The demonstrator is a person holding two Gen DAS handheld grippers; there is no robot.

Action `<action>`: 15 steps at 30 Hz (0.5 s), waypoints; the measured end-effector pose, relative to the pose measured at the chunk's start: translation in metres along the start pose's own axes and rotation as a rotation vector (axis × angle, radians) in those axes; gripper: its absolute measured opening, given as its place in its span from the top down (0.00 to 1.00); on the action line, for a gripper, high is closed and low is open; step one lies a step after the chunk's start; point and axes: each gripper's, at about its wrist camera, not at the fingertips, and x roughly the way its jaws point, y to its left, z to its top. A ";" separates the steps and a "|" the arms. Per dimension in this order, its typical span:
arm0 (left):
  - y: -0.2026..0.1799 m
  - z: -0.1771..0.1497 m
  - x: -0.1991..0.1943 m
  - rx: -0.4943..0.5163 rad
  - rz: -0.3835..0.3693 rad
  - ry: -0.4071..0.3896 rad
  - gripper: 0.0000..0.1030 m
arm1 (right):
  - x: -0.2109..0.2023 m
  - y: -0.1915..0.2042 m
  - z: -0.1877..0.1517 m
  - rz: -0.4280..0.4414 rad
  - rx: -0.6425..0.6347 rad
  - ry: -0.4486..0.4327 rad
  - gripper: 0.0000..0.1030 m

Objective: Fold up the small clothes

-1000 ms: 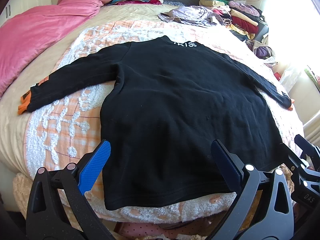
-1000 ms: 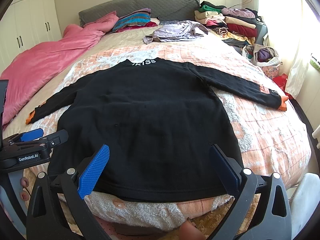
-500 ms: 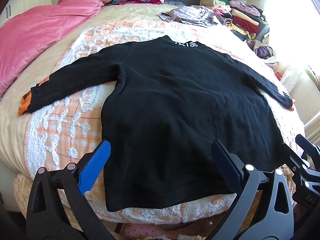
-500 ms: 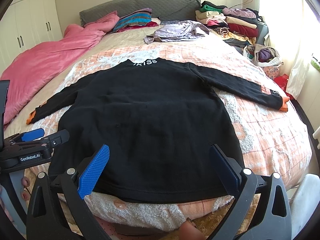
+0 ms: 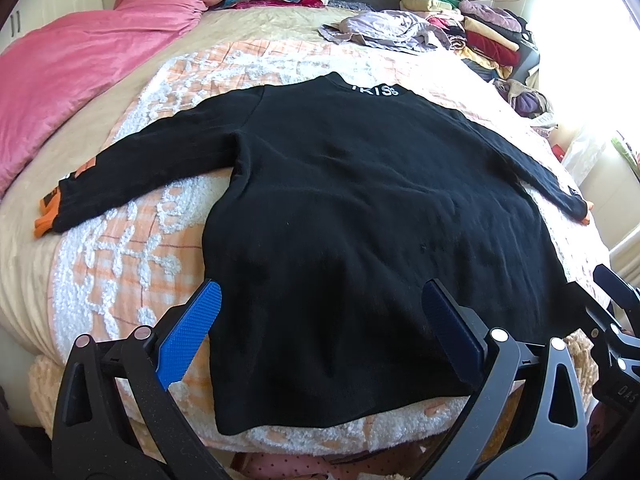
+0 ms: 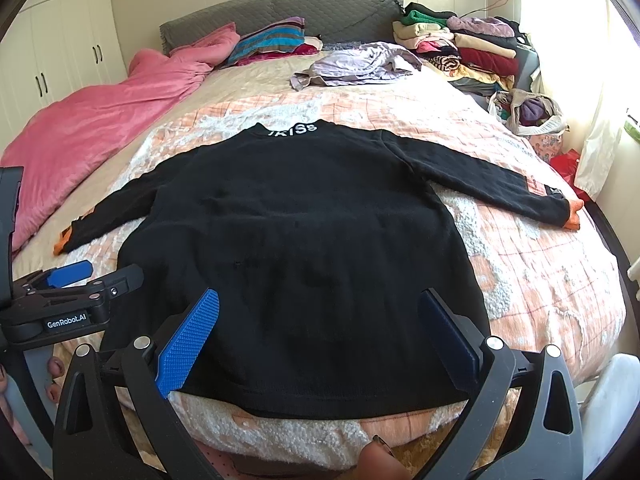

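Black long-sleeved knit sweater (image 5: 360,220) lying flat, back up, on peach-and-white quilted bedspread (image 5: 120,248). Left gripper (image 5: 320,332) and right gripper (image 6: 316,332) hovering above hem, both released, holding nothing. Fabric looking soft, floppy, light; pinching sleeve cuff or hem corner likely working best.

A home bedroom: a wide bed (image 6: 540,280) with grey padded headboard (image 6: 280,8), pink duvet (image 6: 88,128), striped pillow (image 6: 272,38), white wardrobe doors (image 6: 60,48), and stacked folded clothes (image 6: 460,44) beside a bright window.
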 end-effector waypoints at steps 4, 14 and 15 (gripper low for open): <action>0.002 0.006 0.001 -0.005 0.000 -0.003 0.09 | 0.003 0.003 0.008 0.008 -0.005 -0.005 0.04; 0.012 0.028 0.009 -0.025 0.004 -0.012 0.09 | 0.014 0.006 0.029 0.038 -0.014 -0.009 0.04; 0.014 0.031 0.009 -0.031 0.005 -0.015 0.09 | 0.015 0.007 0.031 0.040 -0.013 -0.009 0.04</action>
